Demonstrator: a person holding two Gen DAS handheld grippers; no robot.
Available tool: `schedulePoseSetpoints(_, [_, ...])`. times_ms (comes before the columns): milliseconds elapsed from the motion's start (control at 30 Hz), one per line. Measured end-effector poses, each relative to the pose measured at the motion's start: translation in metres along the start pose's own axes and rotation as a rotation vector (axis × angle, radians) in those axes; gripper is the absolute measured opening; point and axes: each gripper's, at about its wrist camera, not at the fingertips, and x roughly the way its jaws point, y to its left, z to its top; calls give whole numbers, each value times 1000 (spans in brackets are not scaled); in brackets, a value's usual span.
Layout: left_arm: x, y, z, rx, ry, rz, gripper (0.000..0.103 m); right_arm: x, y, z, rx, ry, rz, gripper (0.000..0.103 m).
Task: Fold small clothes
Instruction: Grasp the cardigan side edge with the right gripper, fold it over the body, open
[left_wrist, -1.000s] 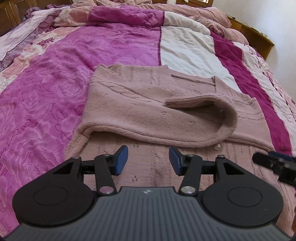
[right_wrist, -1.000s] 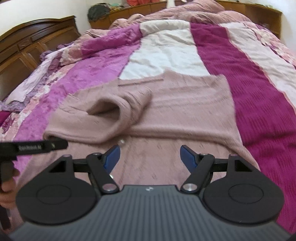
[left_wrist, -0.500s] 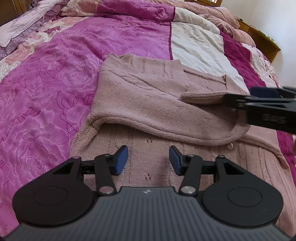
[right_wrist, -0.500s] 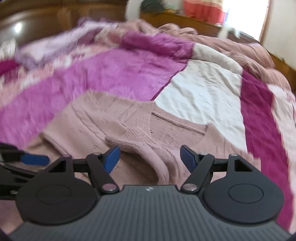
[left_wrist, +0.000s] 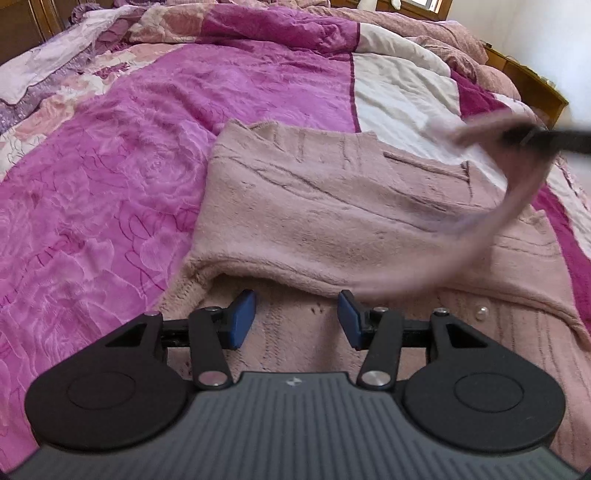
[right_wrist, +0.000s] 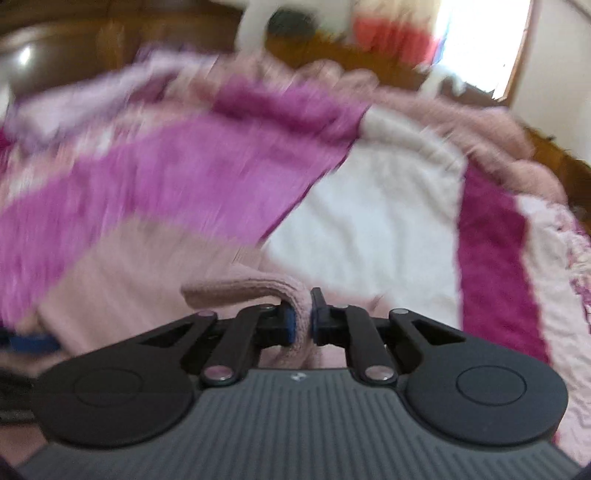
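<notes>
Right hand-held gripper (right_wrist: 303, 324) clamped on pink sweater's sleeve (right_wrist: 255, 291), lower centre | left hand-held gripper (left_wrist: 297, 318) spread apart, empty, bottom centre | sweater (left_wrist: 314, 206) mid-frame on bed (left_wrist: 110, 166), just beyond left fingers

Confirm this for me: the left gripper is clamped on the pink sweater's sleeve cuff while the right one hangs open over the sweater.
Sides swapped. The right wrist view shows the right gripper shut on the sleeve cuff; the left wrist view shows the left gripper open over the pink sweater.

left hand-held gripper (left_wrist: 296, 317) jaws apart, right hand-held gripper (right_wrist: 303, 322) clamped
</notes>
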Motion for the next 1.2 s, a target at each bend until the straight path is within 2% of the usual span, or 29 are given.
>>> schedulePoseSetpoints(100, [1, 1, -1, -1, -3, 9, 57, -25, -33, -6, 136, -100, -34, 11])
schedulePoseSetpoints(233, [3, -2, -3, 17, -7, 22, 57, -28, -71, -46, 335, -144, -65, 11])
schedulePoseSetpoints(467, [7, -4, -5, 36, -7, 37, 57, 6, -108, -141, 656, 104, -79, 14])
schedulePoseSetpoints(533, [7, -3, -5, 35, -5, 34, 57, 0, -115, -152, 723, 101, -73, 24])
schedulePoseSetpoints(733, [4, -4, -5, 48, 2, 41, 57, -34, -139, -160, 781, 58, -164, 34])
schedulePoseSetpoints(967, [-22, -8, 0, 59, -27, 6, 57, -43, -154, -158, 751, 31, -201, 37])
schedulePoseSetpoints(1000, [-28, -9, 2, 62, -38, 0, 57, -42, -155, -157, 749, 27, -209, 42])
schedulePoseSetpoints(1033, [-34, -9, 5, 63, -53, -10, 57, -41, -156, -155, 749, 26, -212, 44])
schedulePoseSetpoints(1200, [-44, -14, 27, 69, -89, -43, 57, -35, -146, -145, 714, 29, -163, 44])
